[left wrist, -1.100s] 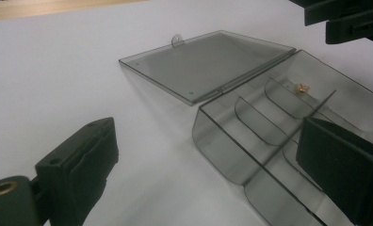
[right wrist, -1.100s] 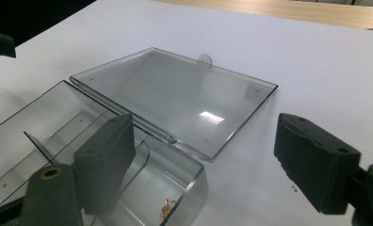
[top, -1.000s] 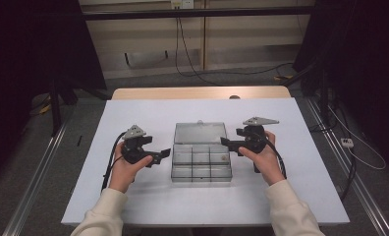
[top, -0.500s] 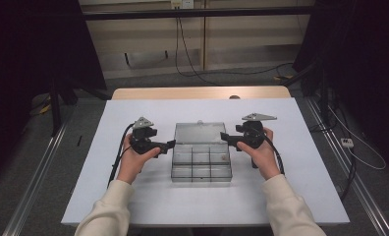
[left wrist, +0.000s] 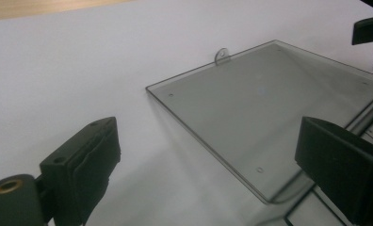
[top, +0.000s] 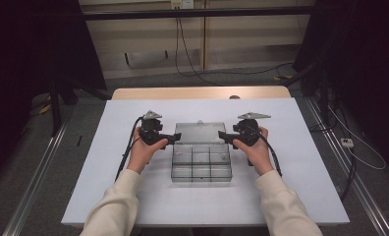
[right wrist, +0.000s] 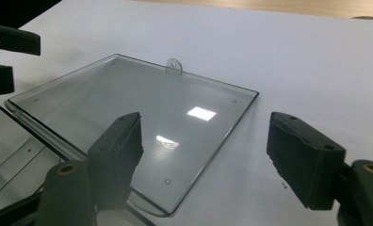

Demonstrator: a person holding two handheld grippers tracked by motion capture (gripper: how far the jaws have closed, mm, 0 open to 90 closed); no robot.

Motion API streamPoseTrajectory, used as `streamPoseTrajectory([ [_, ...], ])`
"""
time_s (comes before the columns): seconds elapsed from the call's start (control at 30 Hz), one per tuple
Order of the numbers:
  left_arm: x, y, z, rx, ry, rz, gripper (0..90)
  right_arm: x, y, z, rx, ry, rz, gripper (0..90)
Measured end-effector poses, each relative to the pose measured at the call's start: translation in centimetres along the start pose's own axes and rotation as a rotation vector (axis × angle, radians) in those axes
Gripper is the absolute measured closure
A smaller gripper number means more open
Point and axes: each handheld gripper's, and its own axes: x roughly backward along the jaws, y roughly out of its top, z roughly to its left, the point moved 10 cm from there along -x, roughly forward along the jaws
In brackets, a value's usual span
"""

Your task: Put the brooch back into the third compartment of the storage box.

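Tongs flank a clear plastic compartment box [top: 201,161] that sits in the middle of the white table [top: 300,162], its lid [top: 198,132] swung open and lying flat on the far side of the divided tray. The left tongs [top: 172,139] reach in from the left, level with the lid's left edge; in the left gripper view their jaws stand wide apart with nothing between them but the lid's near left corner [left wrist: 264,195] below. The right tongs [top: 223,136] come in from the right at the lid's right edge; their jaws have just been closing a little yet remain well apart, gripping nothing, and in the right gripper view the lid's near right corner [right wrist: 166,207] lies beneath the gap. A small hanging tab [right wrist: 174,66] juts from the lid's far edge. Each tool is held by a hand in a cream sleeve [top: 111,211], with a black cable [top: 128,147] trailing back from the left one.
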Motion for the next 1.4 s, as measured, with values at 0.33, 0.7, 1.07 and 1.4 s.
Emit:
streamPoseTrajectory([
  [0.33,-1.9,0.1,-0.1,0.021,-0.014,0.027,8.8,-1.4,-0.2,-0.1,-0.022,0.009,0.023,29.1],
  [0.7,-2.8,-0.6,-0.5,0.055,-0.061,0.077,14.0,-2.0,-1.2,0.0,-0.094,0.042,0.079,33.1],
  [1.07,-3.0,-0.8,-1.2,0.107,-0.108,0.093,20.1,-2.0,-1.4,0.6,-0.156,0.092,0.093,36.2],
  [1.4,-3.0,-0.8,-1.4,0.142,-0.116,0.101,23.5,-2.0,-1.5,0.7,-0.187,0.106,0.103,35.7],
])
